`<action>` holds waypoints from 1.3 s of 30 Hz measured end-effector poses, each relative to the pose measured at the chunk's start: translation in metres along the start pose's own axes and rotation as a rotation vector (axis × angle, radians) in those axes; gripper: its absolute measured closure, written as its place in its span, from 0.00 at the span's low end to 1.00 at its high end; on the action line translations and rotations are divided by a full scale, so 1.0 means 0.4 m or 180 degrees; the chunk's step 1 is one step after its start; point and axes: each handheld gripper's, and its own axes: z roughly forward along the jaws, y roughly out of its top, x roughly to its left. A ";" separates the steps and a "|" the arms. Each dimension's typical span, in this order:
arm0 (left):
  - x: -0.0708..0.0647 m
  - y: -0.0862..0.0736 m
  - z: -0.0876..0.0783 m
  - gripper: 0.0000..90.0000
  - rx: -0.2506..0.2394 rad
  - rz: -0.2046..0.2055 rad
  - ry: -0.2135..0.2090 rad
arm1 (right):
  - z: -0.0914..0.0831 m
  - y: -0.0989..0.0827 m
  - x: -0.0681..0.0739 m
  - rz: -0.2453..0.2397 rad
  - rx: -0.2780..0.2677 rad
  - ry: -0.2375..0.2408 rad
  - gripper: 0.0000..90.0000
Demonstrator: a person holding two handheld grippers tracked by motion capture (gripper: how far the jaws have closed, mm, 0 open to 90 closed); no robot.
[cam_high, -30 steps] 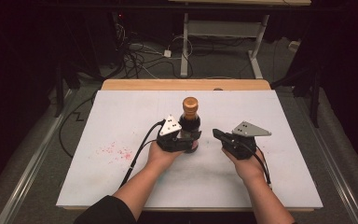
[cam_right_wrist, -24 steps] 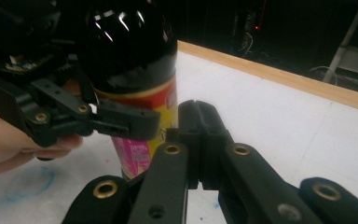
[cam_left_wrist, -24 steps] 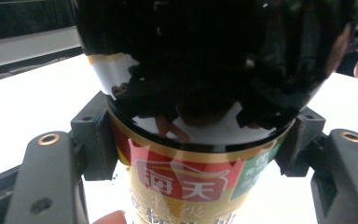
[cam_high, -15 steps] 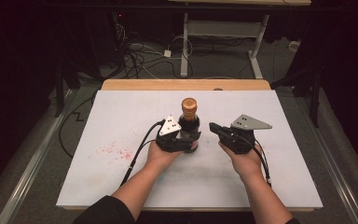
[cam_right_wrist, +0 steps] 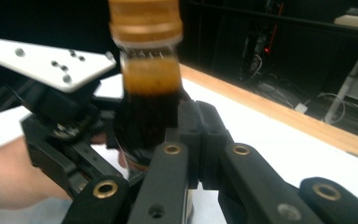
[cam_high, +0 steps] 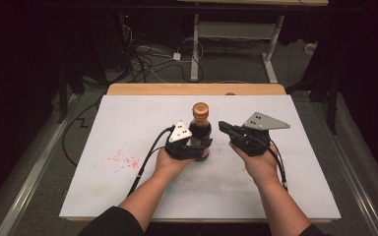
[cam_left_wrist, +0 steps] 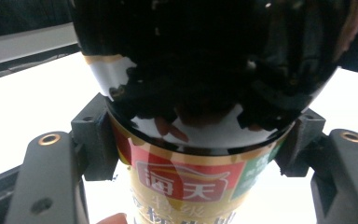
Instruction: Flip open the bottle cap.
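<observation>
Bottle (cam_high: 200, 129) stands upright near the middle of the white counter (cam_high: 295, 187), a dark glass body with a gold cap (cam_high: 200, 108) on top and a red and gold label low on its side. The left gripper (cam_high: 195, 145) is clamped around the lower body, its jaws pressing the glass from both sides, as the left gripper view shows with the label (cam_left_wrist: 182, 184) sitting between them. The right gripper (cam_high: 225, 128) hangs just to the bottle's right, raised off the counter, its jaws drawn fully together with nothing between them and its tip aimed across at the bottle. In the right gripper view the closed jaws point at the dark shoulder of the bottle (cam_right_wrist: 142, 126), while the cap (cam_right_wrist: 144, 21) sits above the line of the jaws; that picture is blurred, so whether the tip touches the glass is hard to say, though in the high view a small gap seems to remain. The bottle's long axis runs straight up, so the cap lies up and to the left of the right gripper. That gripper is the free one and the nearer to the cap, and reaching it would call for lifting higher and opening before closing on the cap.
</observation>
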 end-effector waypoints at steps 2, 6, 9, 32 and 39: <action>-0.002 0.000 0.006 0.32 -0.0090 -0.0077 0.0024 | -0.003 0.013 0.005 0.0000 -0.0024 0.0023 1.00; -0.002 0.000 0.008 0.32 -0.0103 -0.0090 0.0030 | -0.008 0.040 0.017 -0.0062 -0.0071 0.0042 1.00; -0.003 -0.001 0.007 0.32 -0.0115 -0.0098 0.0037 | -0.009 0.060 0.025 -0.0103 -0.0084 0.0034 1.00; 0.000 -0.004 0.000 0.32 -0.0047 -0.0010 0.0007 | 0.016 0.108 0.041 -0.0171 0.0030 0.0066 1.00; -0.001 -0.006 -0.001 0.32 -0.0065 -0.0003 0.0008 | 0.021 0.122 0.044 -0.0210 0.0095 0.0033 1.00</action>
